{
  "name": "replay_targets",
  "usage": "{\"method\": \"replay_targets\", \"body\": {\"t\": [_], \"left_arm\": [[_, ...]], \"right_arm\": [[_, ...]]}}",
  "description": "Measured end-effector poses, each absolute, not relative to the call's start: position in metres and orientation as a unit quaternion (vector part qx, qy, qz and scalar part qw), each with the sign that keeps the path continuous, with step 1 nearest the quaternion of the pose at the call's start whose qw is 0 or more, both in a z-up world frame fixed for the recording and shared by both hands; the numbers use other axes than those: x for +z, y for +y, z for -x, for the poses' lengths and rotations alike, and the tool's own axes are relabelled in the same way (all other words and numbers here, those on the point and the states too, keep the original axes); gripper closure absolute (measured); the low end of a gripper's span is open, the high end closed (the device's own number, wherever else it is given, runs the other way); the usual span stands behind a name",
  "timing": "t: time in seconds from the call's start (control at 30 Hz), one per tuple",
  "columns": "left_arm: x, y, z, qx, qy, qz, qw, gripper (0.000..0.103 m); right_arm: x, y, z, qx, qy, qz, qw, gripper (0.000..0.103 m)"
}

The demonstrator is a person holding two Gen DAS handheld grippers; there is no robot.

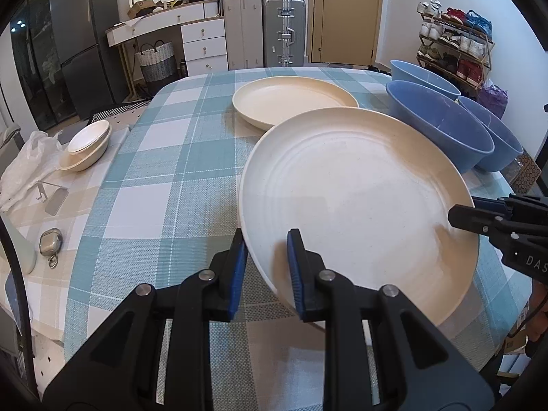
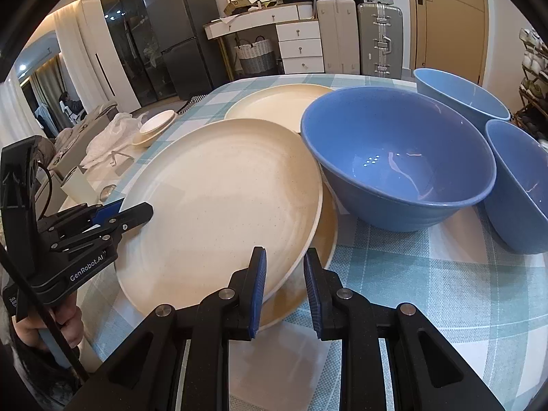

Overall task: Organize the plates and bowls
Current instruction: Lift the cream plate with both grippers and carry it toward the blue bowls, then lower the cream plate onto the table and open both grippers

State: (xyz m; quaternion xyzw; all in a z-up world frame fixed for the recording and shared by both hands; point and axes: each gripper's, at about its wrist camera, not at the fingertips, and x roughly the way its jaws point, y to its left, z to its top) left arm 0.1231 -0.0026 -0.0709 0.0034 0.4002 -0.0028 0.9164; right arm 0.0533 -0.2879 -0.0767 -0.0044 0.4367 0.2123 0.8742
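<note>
I have the left hand-held gripper (image 1: 267,267) and right hand-held gripper (image 2: 284,281) both clamped on the cream plate's (image 1: 359,198) rim, held tilted above the counter (image 1: 164,188), beside a blue bowl (image 2: 397,157).

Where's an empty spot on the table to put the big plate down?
The biggest bare patch of checked tablecloth lies left of the held plate, between it and the small cream bowls. It is crowded on the right, where three blue bowls sit close together, with another cream plate behind.
</note>
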Motion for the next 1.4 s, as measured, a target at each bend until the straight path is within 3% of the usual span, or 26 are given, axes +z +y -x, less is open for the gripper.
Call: {"method": "replay_targets", "body": {"t": [1.17,1.33,1.4], "left_arm": [[-0.092,-0.013,-0.132,-0.001,0.412,-0.03,0.911,0.082],[-0.088,-0.009,-0.131,-0.007,0.415,-0.017,0.91,0.07],[-0.084,-0.006,-0.128,-0.006,0.41,-0.011,0.912,0.05]], "right_arm": [[-0.093,-0.288,-0.051,0.173,0.44,0.059,0.879,0.08],[-0.088,-0.291,-0.048,0.184,0.436,0.048,0.88,0.069],[-0.084,-0.292,-0.046,0.187,0.431,0.044,0.882,0.046]]}}
